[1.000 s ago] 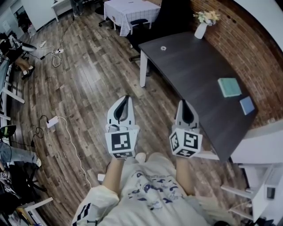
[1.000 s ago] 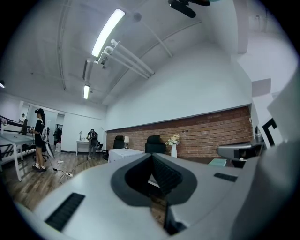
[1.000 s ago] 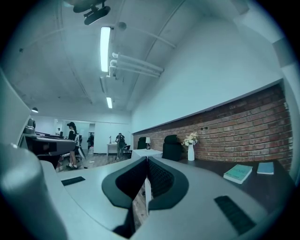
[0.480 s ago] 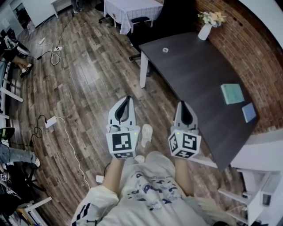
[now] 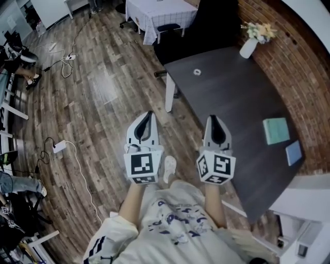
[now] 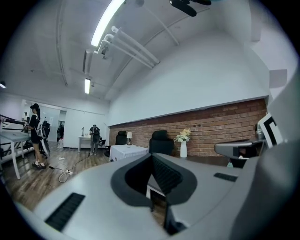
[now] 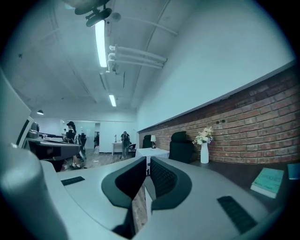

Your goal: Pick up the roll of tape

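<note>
The roll of tape (image 5: 197, 71) is a small pale ring lying near the far left corner of the dark table (image 5: 232, 108). I cannot make it out in either gripper view. My left gripper (image 5: 149, 114) hangs over the wooden floor, left of the table and well short of the tape. Its jaws meet at the tips with nothing between them, as the left gripper view (image 6: 151, 157) also shows. My right gripper (image 5: 213, 118) hovers at the table's near left edge, shut and empty, its closed tips (image 7: 147, 161) pointing level along the table.
A white vase of flowers (image 5: 250, 45) stands at the table's far end by the brick wall. A teal book (image 5: 276, 130) and a blue one (image 5: 294, 152) lie at its right. A black chair (image 5: 206, 26), a white-clothed table (image 5: 160, 13) and floor cables (image 5: 59, 146) lie beyond.
The table, tape and books have slid down and nearer in the head view as the person walks forward. Both grippers travel along, still shut, side by side.
</note>
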`<action>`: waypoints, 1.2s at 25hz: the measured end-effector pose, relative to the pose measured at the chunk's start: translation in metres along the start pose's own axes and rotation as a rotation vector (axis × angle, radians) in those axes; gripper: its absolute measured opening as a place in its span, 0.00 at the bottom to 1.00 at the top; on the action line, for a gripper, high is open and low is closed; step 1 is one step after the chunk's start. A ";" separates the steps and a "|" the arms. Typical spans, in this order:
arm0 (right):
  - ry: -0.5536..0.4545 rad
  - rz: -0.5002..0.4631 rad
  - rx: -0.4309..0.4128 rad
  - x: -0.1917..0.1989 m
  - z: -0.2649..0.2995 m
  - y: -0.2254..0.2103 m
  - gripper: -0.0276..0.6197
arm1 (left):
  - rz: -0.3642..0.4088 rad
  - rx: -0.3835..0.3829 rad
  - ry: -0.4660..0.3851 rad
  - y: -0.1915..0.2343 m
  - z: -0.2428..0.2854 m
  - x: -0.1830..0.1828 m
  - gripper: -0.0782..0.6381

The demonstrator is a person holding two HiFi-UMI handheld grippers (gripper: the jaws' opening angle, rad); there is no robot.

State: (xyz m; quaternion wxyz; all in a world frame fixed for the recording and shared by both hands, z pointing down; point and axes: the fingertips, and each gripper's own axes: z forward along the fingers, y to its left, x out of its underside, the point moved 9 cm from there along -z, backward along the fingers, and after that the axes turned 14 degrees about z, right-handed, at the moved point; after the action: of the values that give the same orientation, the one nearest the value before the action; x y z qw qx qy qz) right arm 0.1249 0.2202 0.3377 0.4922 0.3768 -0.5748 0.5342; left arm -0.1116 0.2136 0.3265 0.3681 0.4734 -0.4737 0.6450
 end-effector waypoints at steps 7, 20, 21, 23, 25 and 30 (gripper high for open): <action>0.024 -0.002 -0.025 -0.014 0.082 -0.026 0.06 | -0.003 -0.017 0.005 0.007 0.080 -0.013 0.11; 0.127 0.024 -0.047 -0.007 0.177 -0.059 0.22 | -0.012 -0.028 0.057 0.013 0.172 -0.008 0.11; 0.131 0.026 -0.044 -0.006 0.183 -0.059 0.23 | -0.010 -0.024 0.061 0.015 0.178 -0.007 0.11; 0.136 0.024 -0.042 -0.005 0.195 -0.062 0.24 | -0.010 -0.015 0.070 0.017 0.192 -0.004 0.11; 0.141 0.021 -0.045 -0.003 0.210 -0.065 0.25 | -0.011 -0.007 0.076 0.019 0.208 0.000 0.11; 0.168 0.022 -0.010 0.004 0.250 -0.073 0.27 | -0.015 0.028 0.079 0.028 0.252 0.007 0.11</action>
State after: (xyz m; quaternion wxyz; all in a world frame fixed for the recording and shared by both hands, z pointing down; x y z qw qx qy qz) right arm 0.1534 -0.0359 0.3734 0.5346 0.3216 -0.5385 0.5664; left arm -0.0739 -0.0358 0.3516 0.3846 0.4560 -0.4465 0.6669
